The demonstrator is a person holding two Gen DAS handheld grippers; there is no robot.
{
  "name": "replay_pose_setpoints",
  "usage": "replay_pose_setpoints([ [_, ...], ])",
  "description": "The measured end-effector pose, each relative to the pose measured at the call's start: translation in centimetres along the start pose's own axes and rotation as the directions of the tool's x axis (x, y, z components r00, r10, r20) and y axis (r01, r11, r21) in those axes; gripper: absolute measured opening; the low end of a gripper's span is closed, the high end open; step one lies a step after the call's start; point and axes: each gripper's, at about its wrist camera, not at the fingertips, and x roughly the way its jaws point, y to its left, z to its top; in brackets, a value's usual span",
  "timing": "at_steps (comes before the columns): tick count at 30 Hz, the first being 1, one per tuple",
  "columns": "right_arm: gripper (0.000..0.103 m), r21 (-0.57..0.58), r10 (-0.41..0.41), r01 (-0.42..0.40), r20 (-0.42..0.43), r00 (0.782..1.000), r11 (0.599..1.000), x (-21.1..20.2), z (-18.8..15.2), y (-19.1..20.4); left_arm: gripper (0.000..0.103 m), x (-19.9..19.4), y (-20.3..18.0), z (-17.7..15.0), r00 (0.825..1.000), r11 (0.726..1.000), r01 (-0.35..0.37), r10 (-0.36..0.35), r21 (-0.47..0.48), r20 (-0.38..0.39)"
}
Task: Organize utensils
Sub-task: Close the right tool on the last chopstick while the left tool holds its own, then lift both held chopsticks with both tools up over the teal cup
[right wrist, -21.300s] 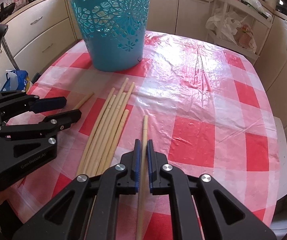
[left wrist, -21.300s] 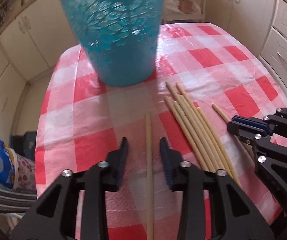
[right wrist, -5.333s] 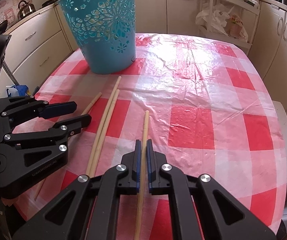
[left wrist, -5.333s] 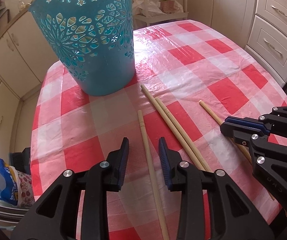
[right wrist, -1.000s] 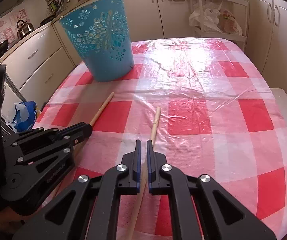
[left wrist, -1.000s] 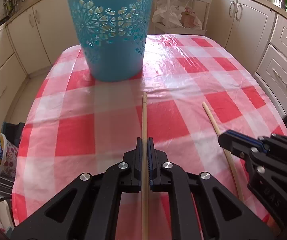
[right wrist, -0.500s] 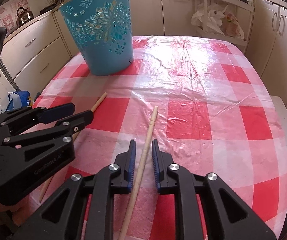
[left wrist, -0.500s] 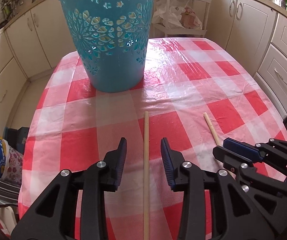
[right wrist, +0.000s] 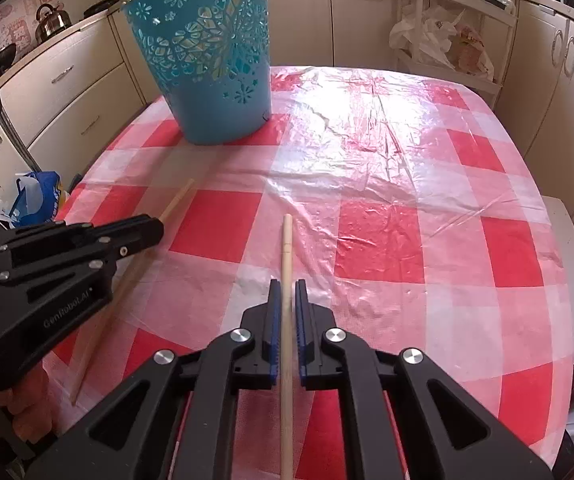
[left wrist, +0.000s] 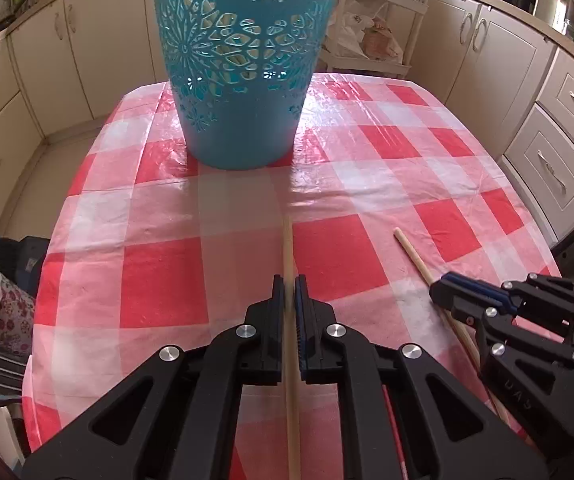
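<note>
Each stick's long axis runs straight out from its claw toward the blue basket (left wrist: 243,80) at the far end of the worktop (left wrist: 387,152). Your left claw (left wrist: 290,312) has just closed on the left chopstick (left wrist: 287,248), and your right claw (right wrist: 286,316) on the right chopstick (right wrist: 286,248). The basket's nearer your left, so I'd guess that one tips in first.

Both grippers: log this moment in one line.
left gripper: shut on wooden chopstick | right gripper: shut on second chopstick | turquoise perforated basket: upright
</note>
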Motion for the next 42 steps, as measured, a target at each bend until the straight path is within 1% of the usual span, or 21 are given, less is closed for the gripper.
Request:
replay_pose_setpoints([
  [2,0.008,-0.026,-0.017,0.017,0.0,1.0,1.0,0.0,0.0,0.3,0.012,0.2,0.1,0.3,1.0,1.0,-0.013,0.013,-0.001,-0.002],
  [3,0.008,-0.038,-0.025,0.025,0.002,1.0,0.999,0.1,0.0,0.5,0.018,0.3,0.2,0.5,1.0,1.0,-0.019,0.019,-0.003,-0.002],
  [5,0.008,-0.047,-0.032,0.032,0.009,0.999,0.998,0.1,-0.1,0.6,0.02,0.7,0.3,0.7,1.0,1.0,-0.021,0.021,-0.004,-0.004],
  [6,0.008,-0.046,-0.029,0.03,0.012,0.999,0.999,0.2,-0.1,0.6,0.019,0.9,0.2,0.7,1.0,1.0,-0.013,0.013,0.002,-0.009],
  [7,0.006,-0.037,-0.025,0.025,0.012,1.0,0.999,0.2,-0.1,0.5,0.008,1.2,0.2,0.7,1.0,1.0,-0.007,0.007,0.006,-0.009],
  [8,0.006,-0.021,-0.012,0.012,0.011,1.0,1.0,0.1,0.0,0.2,0.005,1.3,0.2,0.7,1.0,1.0,0.0,0.0,0.01,-0.004],
  [12,0.006,0.041,0.03,-0.03,0.011,0.999,0.999,0.0,0.0,-0.6,0.005,1.1,0.9,0.6,0.998,0.998,0.069,-0.069,-0.005,-0.001],
  [18,0.006,0.042,0.037,-0.037,0.014,0.999,0.998,-0.4,0.1,-0.8,0.005,0.5,1.4,0.6,0.996,0.996,0.088,-0.088,0.01,-0.008],
  [22,0.007,0.012,0.013,-0.013,-0.013,1.0,1.0,-0.1,0.1,-0.2,0.007,0.4,0.7,0.8,0.999,0.998,0.032,-0.031,0.057,-0.017],
  [23,0.008,-0.006,0.003,-0.003,-0.011,1.0,1.0,0.0,0.1,0.0,0.01,0.5,0.4,0.8,1.0,0.997,0.008,-0.007,0.071,-0.022],
  [24,0.008,-0.026,-0.011,0.011,-0.01,1.0,1.0,0.0,0.0,0.3,0.018,0.6,0.3,0.8,1.0,0.997,-0.011,0.013,0.079,-0.024],
  [25,0.008,-0.046,-0.025,0.025,-0.009,1.0,0.999,0.0,0.0,0.6,0.022,0.8,0.3,0.8,0.999,0.996,-0.026,0.029,0.085,-0.028],
  [26,0.008,-0.07,-0.041,0.041,-0.003,0.999,0.997,0.0,-0.1,0.9,0.022,1.2,0.1,0.6,0.998,0.995,-0.039,0.043,0.095,-0.037],
  [27,0.008,-0.085,-0.053,0.053,0.005,0.999,0.995,0.1,-0.2,1.1,0.022,1.2,0.0,0.5,0.998,0.993,-0.051,0.053,0.107,-0.02],
  [29,0.008,-0.085,-0.054,0.055,0.017,0.998,0.995,0.1,-0.3,1.1,0.016,1.1,-0.4,0.2,0.998,0.991,-0.06,0.062,0.123,-0.008],
  [30,0.008,-0.07,-0.046,0.047,0.021,0.999,0.996,0.1,-0.4,0.9,0.008,1.1,-0.4,0.3,0.999,0.992,-0.051,0.052,0.119,-0.011],
  [31,0.008,-0.053,-0.036,0.037,0.023,0.999,0.998,0.0,-0.4,0.7,0.005,1.0,-0.6,0.2,0.999,0.992,-0.047,0.049,0.119,-0.012],
  [34,0.006,-0.003,-0.009,0.009,0.029,1.0,1.0,-0.1,-0.5,0.0,0.005,0.8,-0.9,0.0,0.999,0.991,-0.051,0.052,0.123,-0.002],
  [36,0.006,0.052,0.032,-0.034,0.031,0.999,0.998,-0.3,-0.6,-0.7,0.005,0.6,-0.9,-0.3,0.999,0.991,-0.052,0.052,0.12,0.004],
  [38,0.006,0.117,0.097,-0.101,0.041,0.994,0.988,-0.5,-0.8,-1.5,0.005,0.3,-0.8,-0.6,0.998,0.992,-0.056,0.055,0.117,0.01],
  [42,0.006,0.211,0.171,-0.186,0.086,0.982,0.96,-1.1,-1.4,-2.3,0.005,-0.6,-0.7,-1.0,0.998,0.992,-0.061,0.058,0.107,0.028],
])
